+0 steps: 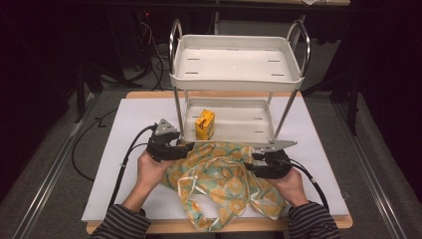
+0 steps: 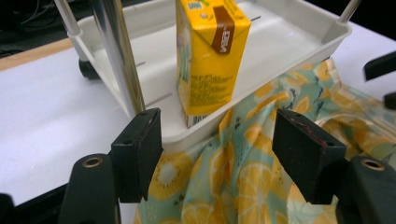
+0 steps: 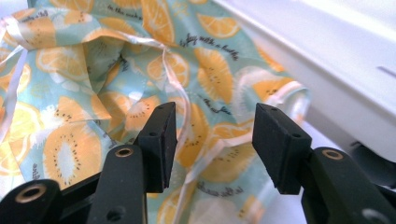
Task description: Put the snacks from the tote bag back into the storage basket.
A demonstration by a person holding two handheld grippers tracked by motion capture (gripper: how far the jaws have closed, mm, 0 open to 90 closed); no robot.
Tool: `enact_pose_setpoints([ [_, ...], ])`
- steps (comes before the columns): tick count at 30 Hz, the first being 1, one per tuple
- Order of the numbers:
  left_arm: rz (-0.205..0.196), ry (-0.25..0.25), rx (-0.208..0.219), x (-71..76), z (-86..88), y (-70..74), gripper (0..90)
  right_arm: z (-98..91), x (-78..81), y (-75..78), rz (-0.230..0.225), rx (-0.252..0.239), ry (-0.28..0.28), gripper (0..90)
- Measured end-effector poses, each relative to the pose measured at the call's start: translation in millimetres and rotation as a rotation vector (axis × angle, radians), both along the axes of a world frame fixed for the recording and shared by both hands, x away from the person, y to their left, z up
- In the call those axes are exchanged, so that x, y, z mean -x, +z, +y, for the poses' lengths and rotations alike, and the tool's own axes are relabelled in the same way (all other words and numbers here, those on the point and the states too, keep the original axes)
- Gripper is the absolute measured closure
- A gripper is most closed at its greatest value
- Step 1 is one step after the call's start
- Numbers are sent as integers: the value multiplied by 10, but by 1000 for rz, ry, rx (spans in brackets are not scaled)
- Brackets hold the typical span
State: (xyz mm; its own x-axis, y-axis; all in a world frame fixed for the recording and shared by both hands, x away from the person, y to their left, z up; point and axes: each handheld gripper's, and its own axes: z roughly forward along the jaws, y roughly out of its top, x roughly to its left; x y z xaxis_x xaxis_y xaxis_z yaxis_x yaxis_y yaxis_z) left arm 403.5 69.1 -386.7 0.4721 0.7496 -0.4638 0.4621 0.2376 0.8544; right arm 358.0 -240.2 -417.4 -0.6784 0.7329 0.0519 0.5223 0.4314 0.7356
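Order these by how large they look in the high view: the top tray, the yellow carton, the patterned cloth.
1. Top tray, though it sits nearer the camera.
2. Patterned cloth, close behind the tray.
3. Yellow carton, clearly smallest.

You work at a wooden table (image 1: 149,94) whose top is covered by a white board (image 1: 129,129), brightly lit against a room that falls into near darkness beyond it. Around the table you see grey carpeted floor (image 1: 45,164), crossed on each side by a pale metal rail (image 1: 54,169) running toward you. Behind the table, dark furniture legs (image 1: 79,94) and loose black cables (image 1: 149,45) stand in shadow on the floor.
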Motion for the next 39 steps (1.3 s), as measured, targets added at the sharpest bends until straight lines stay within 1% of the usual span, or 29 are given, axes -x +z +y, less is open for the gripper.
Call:
enact_pose_setpoints([
  [1,2,1,4,3,5,-5,337,-31,14,15,-2,-13,-8,519],
  [4,7,1,5,20,27,-19,337,-105,30,27,-14,-23,-21,522],
  [6,9,4,10,29,38,-22,337,-147,44,35,-16,-22,-36,524],
  [8,9,1,5,34,53,-27,337,-193,58,50,-16,-13,-53,525],
  [10,17,-1,13,39,76,-27,337,-224,65,65,-28,-12,-58,526],
  [11,21,1,18,39,89,-29,337,-238,68,75,-33,-16,-61,526],
  [12,26,-1,12,38,106,-33,337,-254,73,80,-39,-26,-64,528],
  [15,28,8,15,49,148,-39,337,-307,76,75,-36,-45,-76,527],
  [19,30,28,20,52,218,-80,337,-388,90,72,-48,-47,-95,527],
  [25,43,46,15,34,290,-156,338,-497,97,73,-48,-78,-130,527],
  [28,47,55,25,28,318,-177,338,-536,93,69,-47,-80,-145,528],
  [35,51,71,7,-2,348,-226,339,-602,77,42,-40,-82,-176,528],
  [39,67,93,7,-50,394,-283,339,-643,58,17,-34,-87,-201,528],
])
